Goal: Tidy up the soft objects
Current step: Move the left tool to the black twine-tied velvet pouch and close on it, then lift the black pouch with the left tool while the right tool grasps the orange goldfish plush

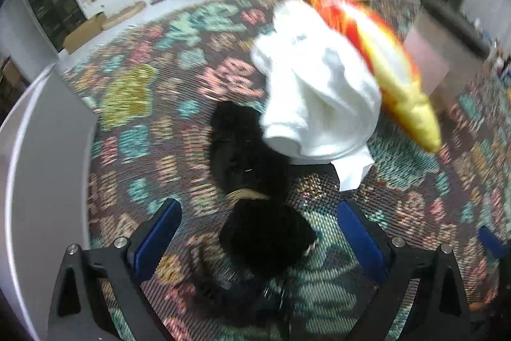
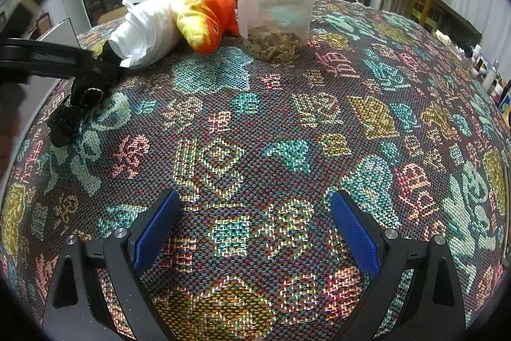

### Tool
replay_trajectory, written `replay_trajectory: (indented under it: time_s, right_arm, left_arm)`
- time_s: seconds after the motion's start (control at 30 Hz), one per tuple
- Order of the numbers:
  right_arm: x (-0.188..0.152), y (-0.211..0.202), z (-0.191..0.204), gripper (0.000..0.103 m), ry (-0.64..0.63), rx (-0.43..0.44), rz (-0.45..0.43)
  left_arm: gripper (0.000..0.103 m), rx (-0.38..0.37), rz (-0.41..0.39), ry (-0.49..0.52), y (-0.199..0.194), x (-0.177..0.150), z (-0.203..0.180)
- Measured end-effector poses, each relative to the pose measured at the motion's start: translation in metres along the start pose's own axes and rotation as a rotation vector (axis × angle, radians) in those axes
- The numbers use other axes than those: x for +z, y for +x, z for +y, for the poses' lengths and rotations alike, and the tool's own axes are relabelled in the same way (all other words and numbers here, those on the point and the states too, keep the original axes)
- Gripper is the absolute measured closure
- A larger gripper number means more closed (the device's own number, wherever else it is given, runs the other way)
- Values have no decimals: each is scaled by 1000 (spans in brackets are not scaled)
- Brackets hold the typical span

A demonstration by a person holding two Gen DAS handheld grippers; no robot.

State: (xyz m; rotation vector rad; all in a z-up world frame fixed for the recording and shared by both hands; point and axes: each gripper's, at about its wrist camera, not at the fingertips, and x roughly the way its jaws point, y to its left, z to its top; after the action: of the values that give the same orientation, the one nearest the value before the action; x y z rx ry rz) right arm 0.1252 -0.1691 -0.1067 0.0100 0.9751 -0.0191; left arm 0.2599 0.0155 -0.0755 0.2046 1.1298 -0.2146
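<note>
A black soft toy [image 1: 252,190] lies on the patterned tablecloth [image 1: 153,123], its lower part between the fingers of my left gripper [image 1: 258,232], which is open around it. Behind it lie a rolled white cloth [image 1: 313,85] and an orange and yellow plush fish [image 1: 399,79]. In the right wrist view the black toy [image 2: 73,111], white cloth [image 2: 143,31] and fish [image 2: 204,18] sit at the far left. My right gripper [image 2: 255,229] is open and empty above the tablecloth [image 2: 287,123].
A clear plastic jar [image 2: 276,8] with a black lid and brown bits inside stands beside the fish. A grey panel [image 1: 41,165] lies at the table's left edge. Small bottles [image 2: 491,79] stand at the far right edge.
</note>
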Motion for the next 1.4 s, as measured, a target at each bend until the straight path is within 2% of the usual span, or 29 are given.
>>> replay_trajectory:
  time_s: [0.03, 0.07, 0.1, 0.2, 0.27, 0.33, 0.53, 0.63, 0.73, 0.83, 0.93, 1.03, 1.07, 1.13, 1.17, 1.2, 1.3, 1.4]
  right_arm:
    - [0, 0, 0, 6, 0, 0, 0]
    - [0, 0, 0, 6, 0, 0, 0]
    - [0, 0, 0, 6, 0, 0, 0]
    - [0, 0, -1, 6, 0, -1, 0]
    - [0, 1, -1, 6, 1, -1, 0]
    - [0, 0, -1, 6, 0, 0, 0]
    - [0, 0, -1, 6, 0, -1, 0]
    - [0, 0, -1, 6, 0, -1, 0]
    - [0, 0, -1, 6, 0, -1, 0]
    - [0, 0, -1, 6, 0, -1, 0]
    - [1, 1, -1, 6, 0, -1, 0]
    - [0, 0, -1, 6, 0, -1, 0]
    - [0, 0, -1, 6, 1, -1, 0]
    - [0, 0, -1, 6, 1, -2, 0]
    - [0, 0, -1, 6, 1, -2, 0]
    - [0, 0, -1, 6, 0, -2, 0]
    - [0, 0, -1, 6, 1, -2, 0]
    - [0, 0, -1, 6, 1, -2, 0]
  left_arm:
    - [17, 10, 17, 24, 7, 0, -4]
    - [28, 12, 32, 42, 12, 1, -7]
    - [44, -21, 12, 34, 11, 1, -6]
    - [68, -39, 12, -21, 8, 2, 7]
    - [70, -63, 3, -62, 4, 2, 19]
    - [71, -52, -27, -90, -7, 2, 30]
    - [71, -38, -126, -149, -63, -20, 54]
    - [71, -31, -147, -172, -90, -50, 57]
    - [71, -31, -130, -201, -106, -93, 54]
    - [71, -37, -85, -223, -108, -139, 46]
    - [70, -36, -44, -220, -99, -172, 37]
    - [67, -15, -57, -214, -84, -187, 32]
    - [61, -21, -59, -224, -79, -189, 33]
    - [39, -22, -135, -242, -80, -194, 35]
    - [15, 13, -133, -258, -78, -195, 36]
    - [5, 37, -130, -271, -75, -195, 38]
    - [6, 30, -145, -282, -70, -197, 43]
    - [4, 60, -158, -245, -66, -196, 39]
